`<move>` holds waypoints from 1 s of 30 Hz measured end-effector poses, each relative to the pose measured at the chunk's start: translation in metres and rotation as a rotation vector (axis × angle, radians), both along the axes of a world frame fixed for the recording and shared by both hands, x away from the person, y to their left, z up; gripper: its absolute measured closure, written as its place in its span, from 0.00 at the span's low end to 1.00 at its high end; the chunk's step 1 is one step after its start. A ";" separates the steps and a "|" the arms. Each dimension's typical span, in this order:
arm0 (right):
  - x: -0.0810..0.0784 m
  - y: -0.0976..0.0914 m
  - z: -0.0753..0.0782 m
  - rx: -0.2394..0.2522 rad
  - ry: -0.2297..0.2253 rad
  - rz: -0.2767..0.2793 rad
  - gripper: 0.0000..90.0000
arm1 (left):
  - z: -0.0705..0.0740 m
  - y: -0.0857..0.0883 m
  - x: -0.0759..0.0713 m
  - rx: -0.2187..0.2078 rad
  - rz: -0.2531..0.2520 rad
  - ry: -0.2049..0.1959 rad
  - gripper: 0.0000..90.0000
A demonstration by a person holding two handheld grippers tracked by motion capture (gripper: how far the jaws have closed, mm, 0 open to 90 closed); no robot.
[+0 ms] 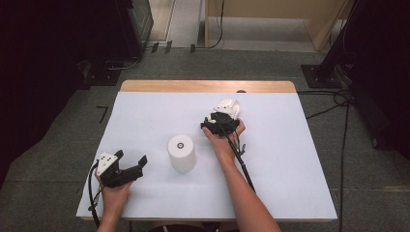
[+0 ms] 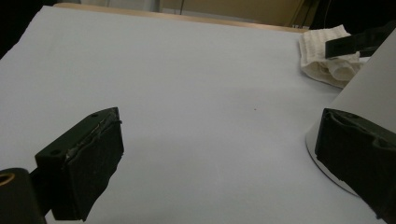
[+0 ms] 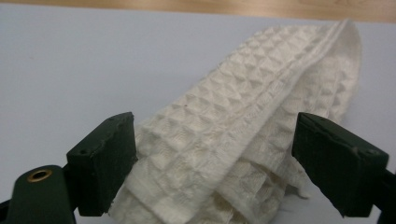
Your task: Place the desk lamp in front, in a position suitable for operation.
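My right hand-held gripper (image 3: 212,158) stands spread around the folded white waffle cloth (image 3: 261,116) at the tabletop's (image 1: 145,116) far side, unpinched, while my left hand-held gripper (image 1: 130,162) rests spread.

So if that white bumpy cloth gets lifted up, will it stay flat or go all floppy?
Probably floppy: the white waffle cloth lies in soft, bunched folds, so its ends would likely droop. It looks light and thin. Its bumpy weave should give the right gripper, jaws open around it, a good hold, not a slippery one.
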State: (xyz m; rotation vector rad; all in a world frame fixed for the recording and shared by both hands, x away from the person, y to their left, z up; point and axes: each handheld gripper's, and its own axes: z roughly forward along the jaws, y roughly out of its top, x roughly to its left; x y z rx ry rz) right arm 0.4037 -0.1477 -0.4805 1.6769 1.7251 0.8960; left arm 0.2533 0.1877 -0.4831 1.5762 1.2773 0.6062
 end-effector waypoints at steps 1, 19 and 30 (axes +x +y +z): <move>0.002 0.001 -0.003 -0.012 0.013 -0.012 0.20 | 0.000 0.000 0.000 0.001 -0.001 0.001 0.02; -0.054 -0.037 0.031 -0.077 -0.114 0.141 0.87 | 0.000 -0.001 -0.001 -0.009 -0.045 -0.020 0.01; -0.162 -0.095 0.034 -0.116 -0.187 0.278 0.86 | 0.005 -0.019 -0.015 -0.029 -0.165 -0.068 0.01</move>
